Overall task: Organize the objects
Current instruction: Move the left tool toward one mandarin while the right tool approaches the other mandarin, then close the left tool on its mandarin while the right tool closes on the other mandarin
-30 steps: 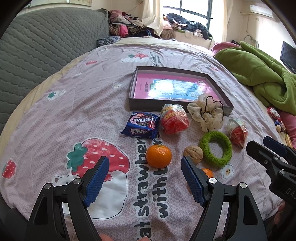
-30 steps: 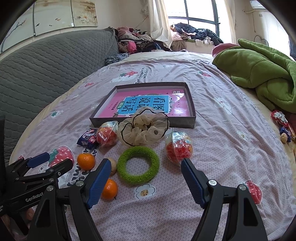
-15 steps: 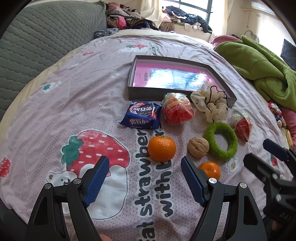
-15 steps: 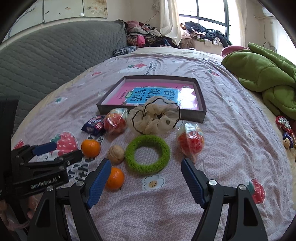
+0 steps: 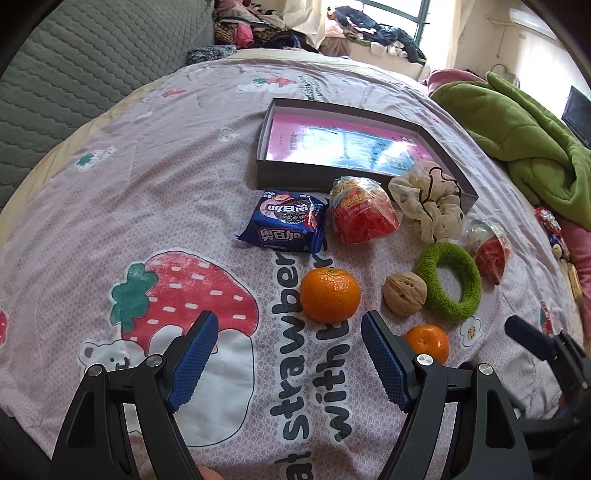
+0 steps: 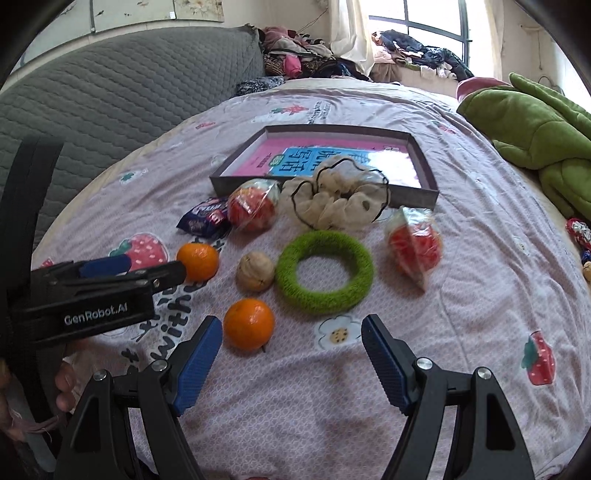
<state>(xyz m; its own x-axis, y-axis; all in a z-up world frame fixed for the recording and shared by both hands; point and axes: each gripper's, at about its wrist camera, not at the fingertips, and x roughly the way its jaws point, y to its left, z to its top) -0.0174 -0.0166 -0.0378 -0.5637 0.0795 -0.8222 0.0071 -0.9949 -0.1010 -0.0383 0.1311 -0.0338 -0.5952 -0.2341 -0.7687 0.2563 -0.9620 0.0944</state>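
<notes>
both grippers wide open and empty, left gripper [image 5: 288,354] lining up on the near orange [image 5: 330,294] on the bedspread [image 5: 147,192]; looks like pick-up next, then the box [image 5: 295,173] beyond.

Under and just ahead of the left tongs [image 5: 289,325], a pink bedspread [image 5: 147,177] printed with a big strawberry [image 5: 192,291] and black lettering [image 5: 284,402]. Far ahead and left of the right tongs [image 6: 291,328], a grey quilted headboard [image 6: 110,99]; straight beyond, heaped clothes [image 6: 295,59] under a bright window [image 6: 432,22]. Off to the right, a rumpled green blanket [image 6: 535,125] and, nearer, foil-wrapped sweets [image 6: 578,229] at the bed's edge.
</notes>
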